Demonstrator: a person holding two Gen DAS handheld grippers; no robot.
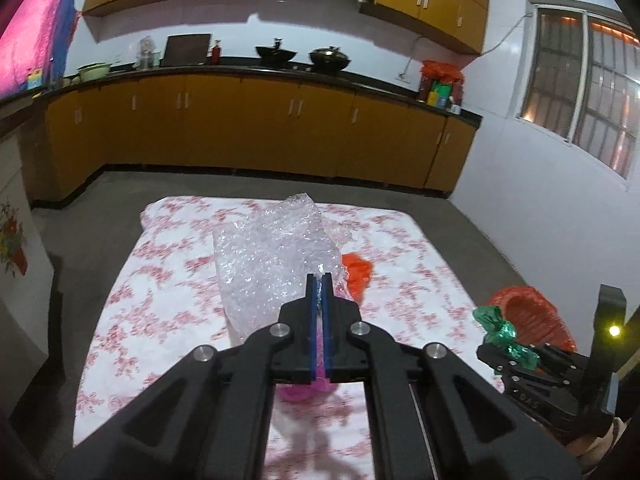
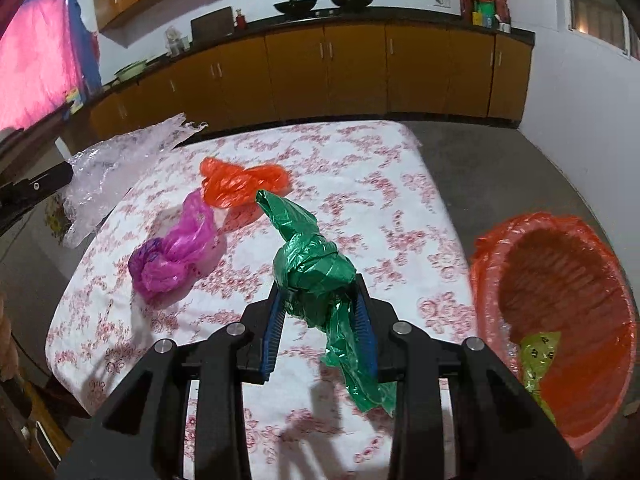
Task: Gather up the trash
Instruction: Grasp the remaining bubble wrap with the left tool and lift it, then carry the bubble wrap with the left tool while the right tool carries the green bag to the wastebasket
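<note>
My left gripper (image 1: 319, 280) is shut on a sheet of clear bubble wrap (image 1: 272, 256) and holds it above the table; the wrap also shows at the left of the right wrist view (image 2: 116, 168). My right gripper (image 2: 320, 300) is shut on a knotted green plastic bag (image 2: 312, 264), lifted over the table; it also shows in the left wrist view (image 1: 500, 332). An orange bag (image 2: 240, 180) and a pink bag (image 2: 176, 252) lie on the floral tablecloth (image 2: 360, 184). A bin lined with an orange bag (image 2: 560, 320) stands right of the table, with a yellow-green wrapper (image 2: 538, 356) inside.
The table stands on a grey floor (image 1: 460, 216) in a kitchen. Orange cabinets with a dark counter (image 1: 240, 128) run along the far wall, with woks and jars on top. A white wall and a window (image 1: 580, 88) are on the right.
</note>
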